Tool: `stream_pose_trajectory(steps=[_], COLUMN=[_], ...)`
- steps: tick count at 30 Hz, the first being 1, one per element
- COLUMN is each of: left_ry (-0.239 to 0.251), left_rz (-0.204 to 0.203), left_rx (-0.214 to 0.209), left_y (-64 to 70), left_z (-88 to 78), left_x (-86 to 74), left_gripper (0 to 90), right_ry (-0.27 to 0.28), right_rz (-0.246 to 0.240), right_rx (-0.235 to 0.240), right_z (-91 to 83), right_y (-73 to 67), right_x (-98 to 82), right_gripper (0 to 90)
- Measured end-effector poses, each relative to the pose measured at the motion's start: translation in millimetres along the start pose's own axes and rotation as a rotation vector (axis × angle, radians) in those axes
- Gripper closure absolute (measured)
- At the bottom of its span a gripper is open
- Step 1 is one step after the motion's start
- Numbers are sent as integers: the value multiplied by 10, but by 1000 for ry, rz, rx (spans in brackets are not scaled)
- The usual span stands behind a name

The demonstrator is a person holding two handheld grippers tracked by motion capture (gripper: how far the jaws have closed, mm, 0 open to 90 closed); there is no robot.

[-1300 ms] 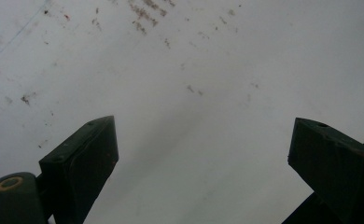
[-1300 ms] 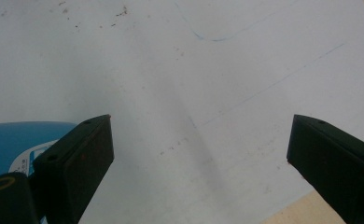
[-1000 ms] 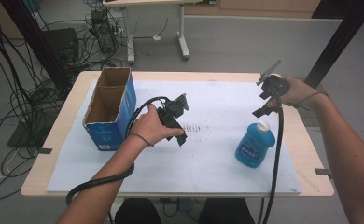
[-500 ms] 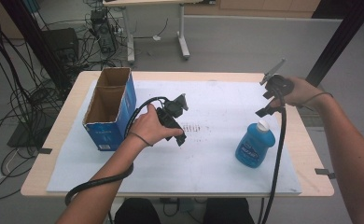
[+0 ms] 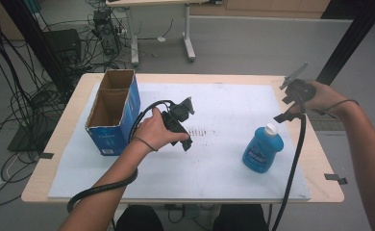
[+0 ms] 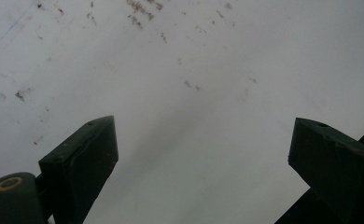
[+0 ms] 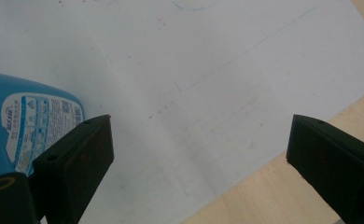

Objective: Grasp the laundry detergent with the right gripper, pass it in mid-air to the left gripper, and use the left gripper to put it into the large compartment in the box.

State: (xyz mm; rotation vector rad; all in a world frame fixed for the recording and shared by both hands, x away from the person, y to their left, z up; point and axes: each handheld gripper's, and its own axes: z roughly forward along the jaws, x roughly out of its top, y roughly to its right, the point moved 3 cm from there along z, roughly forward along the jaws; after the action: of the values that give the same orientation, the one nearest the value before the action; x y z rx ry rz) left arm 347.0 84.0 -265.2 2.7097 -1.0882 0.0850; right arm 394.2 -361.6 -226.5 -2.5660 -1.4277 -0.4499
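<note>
Blue bottle stands upright at 4 o'clock on white mat, open carton at 9. Both grippers—left gripper, right gripper—jaws spread wide, empty, probably poised before any grasp.

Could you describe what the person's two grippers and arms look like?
Both the left gripper and the right gripper are black with blocky dark jaws, each trailing a thick black cable. The right one carries a grey plate on top. The forearms are bare, with a thin dark band on each wrist.
</note>
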Motion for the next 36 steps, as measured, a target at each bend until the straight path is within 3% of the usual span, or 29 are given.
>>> stream_pose_trajectory(steps=[14,36], left_ry=[1,-6], left_rz=[-4,1], left_rx=[-3,1], left_y=[12,58], left_z=[2,7], left_x=[-41,-45], left_gripper=[86,86], right_ry=[-15,-1], right_rz=[21,48], right_rx=[-23,-9], right_z=[-147,-295], right_y=[-40,-203], right_x=[-258,-726], right_gripper=[72,66])
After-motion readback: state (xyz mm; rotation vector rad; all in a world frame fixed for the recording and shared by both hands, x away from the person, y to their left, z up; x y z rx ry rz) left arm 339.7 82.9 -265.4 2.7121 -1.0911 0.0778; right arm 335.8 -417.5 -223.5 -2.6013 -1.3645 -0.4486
